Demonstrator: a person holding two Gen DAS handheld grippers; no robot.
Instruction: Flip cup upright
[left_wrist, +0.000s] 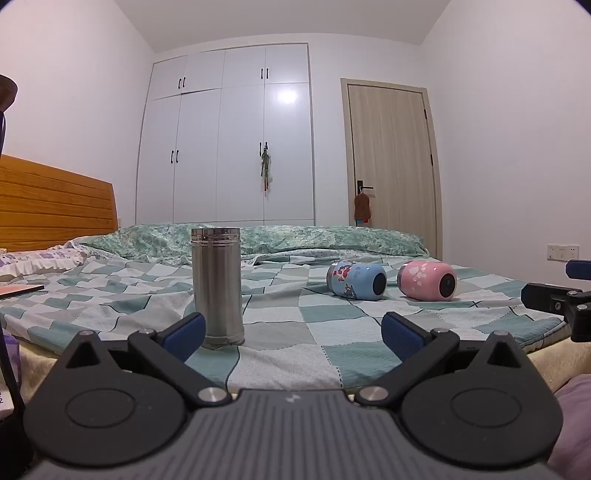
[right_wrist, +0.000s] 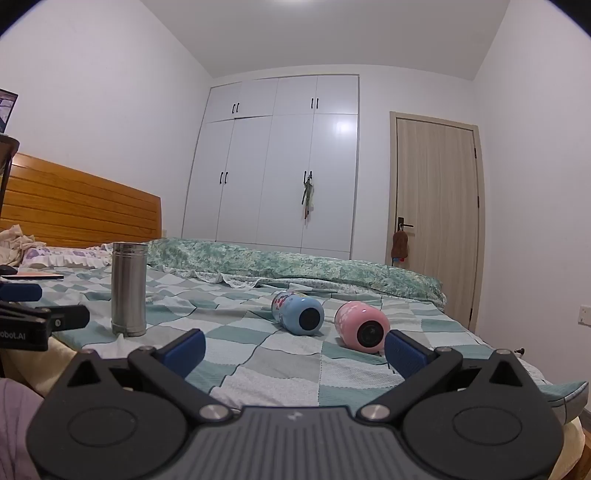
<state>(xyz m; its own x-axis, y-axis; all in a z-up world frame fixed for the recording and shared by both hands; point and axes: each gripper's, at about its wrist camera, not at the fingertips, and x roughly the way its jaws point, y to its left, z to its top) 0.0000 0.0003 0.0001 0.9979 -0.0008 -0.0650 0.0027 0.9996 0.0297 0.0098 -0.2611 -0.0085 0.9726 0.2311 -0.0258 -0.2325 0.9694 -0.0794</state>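
A steel cup (left_wrist: 217, 286) stands upright on the checked bedspread (left_wrist: 314, 332), just ahead of my left gripper's left finger. A blue cup (left_wrist: 356, 280) and a pink cup (left_wrist: 426, 280) lie on their sides further right. My left gripper (left_wrist: 293, 334) is open and empty. In the right wrist view, my right gripper (right_wrist: 295, 352) is open and empty; the pink cup (right_wrist: 362, 329) lies just beyond its right finger, the blue cup (right_wrist: 298, 312) left of it, and the steel cup (right_wrist: 129, 289) stands at far left.
A rolled green quilt (left_wrist: 295, 238) lies across the far side of the bed. A wooden headboard (left_wrist: 55, 205) is at left, with pillows and a flat book (left_wrist: 20, 291). A white wardrobe (left_wrist: 225, 136) and a door (left_wrist: 391, 162) stand behind.
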